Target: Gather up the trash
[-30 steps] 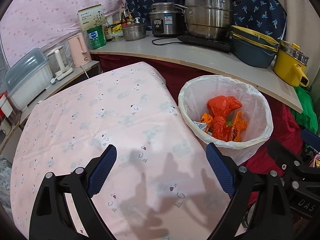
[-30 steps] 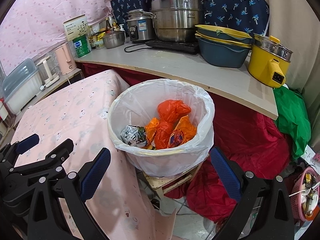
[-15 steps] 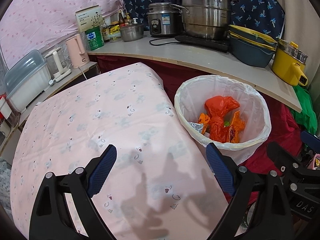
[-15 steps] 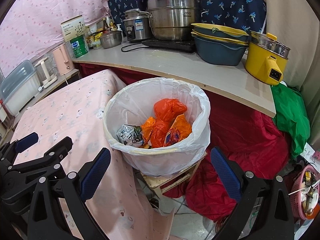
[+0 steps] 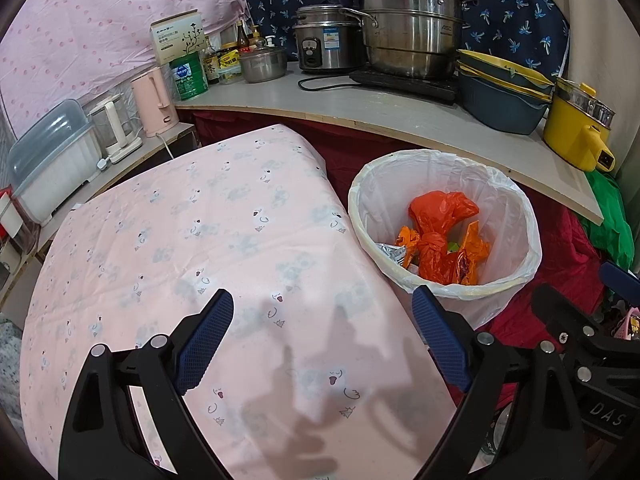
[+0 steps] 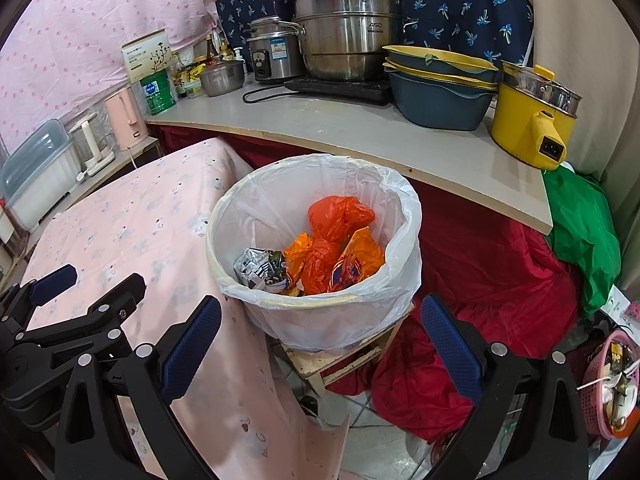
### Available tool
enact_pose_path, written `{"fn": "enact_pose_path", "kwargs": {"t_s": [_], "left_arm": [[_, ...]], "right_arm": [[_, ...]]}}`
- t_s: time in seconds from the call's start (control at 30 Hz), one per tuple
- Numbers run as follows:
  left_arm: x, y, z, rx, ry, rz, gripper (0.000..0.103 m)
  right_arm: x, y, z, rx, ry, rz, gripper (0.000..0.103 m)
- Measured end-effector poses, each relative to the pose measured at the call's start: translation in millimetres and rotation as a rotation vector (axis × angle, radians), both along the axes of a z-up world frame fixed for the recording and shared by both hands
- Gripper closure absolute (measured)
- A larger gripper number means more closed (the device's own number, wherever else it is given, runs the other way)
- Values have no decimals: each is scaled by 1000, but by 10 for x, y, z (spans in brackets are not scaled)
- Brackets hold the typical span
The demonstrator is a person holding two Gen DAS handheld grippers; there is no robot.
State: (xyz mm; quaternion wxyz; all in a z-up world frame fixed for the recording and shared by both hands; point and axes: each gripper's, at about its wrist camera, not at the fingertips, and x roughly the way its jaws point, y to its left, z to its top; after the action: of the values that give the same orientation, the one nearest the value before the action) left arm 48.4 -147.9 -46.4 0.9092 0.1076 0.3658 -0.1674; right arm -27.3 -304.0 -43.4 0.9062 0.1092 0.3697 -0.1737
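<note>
Two tools are ours, and both stand with their blue pads spread apart and nothing between them.

From the left wrist view we see our left tool (image 5: 322,340) held over a pink patterned cloth (image 5: 200,240) that covers a flat surface; the tool's shadow falls on it. Just beside the cloth's right edge stands the bin (image 5: 520,216), lined with a white bag. Inside lie a knotted orange bag (image 5: 436,216), orange wrappers (image 5: 474,248) and a sliver of a silver wrapper (image 5: 390,252), half hidden by the bin's near rim. Behind runs the counter (image 5: 400,120) with a large steel pot (image 5: 412,40), a rice cooker (image 5: 326,44), stacked blue and yellow basins (image 5: 500,96) and a yellow pot (image 5: 576,136). At far left a pink kettle (image 5: 154,100) stands on a lower shelf. Part of our right tool (image 5: 580,344) shows at the lower right edge.

From the right wrist view our right tool (image 6: 320,336) points at the bin (image 6: 400,280) from nearer its front. Here the silver wrapper (image 6: 260,268) shows whole, crumpled against the bin's left wall, touching the orange wrappers (image 6: 356,260) under the knotted bag (image 6: 340,216). This view alone shows that the bin rests on a small wooden stool (image 6: 344,356), with red cloth (image 6: 480,272) draped below the counter (image 6: 360,128), green cloth (image 6: 580,224) to its right, and a pink basket (image 6: 600,384) at the edge. Our left tool (image 6: 72,300) sits over the pink cloth (image 6: 140,220) at lower left.
</note>
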Motion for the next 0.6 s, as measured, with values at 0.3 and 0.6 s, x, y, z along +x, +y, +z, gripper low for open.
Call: {"fn": "enact_pose_path", "kwargs": {"t_s": [0.3,0.6], "left_arm": [[8,3,-6,-10,15,7,17],[-2,19,-33,-6,23,11,18]], "right_arm": [[-2,-7,-23,3,5,-7,6],[1,17,-31,0,9,1,7]]}}
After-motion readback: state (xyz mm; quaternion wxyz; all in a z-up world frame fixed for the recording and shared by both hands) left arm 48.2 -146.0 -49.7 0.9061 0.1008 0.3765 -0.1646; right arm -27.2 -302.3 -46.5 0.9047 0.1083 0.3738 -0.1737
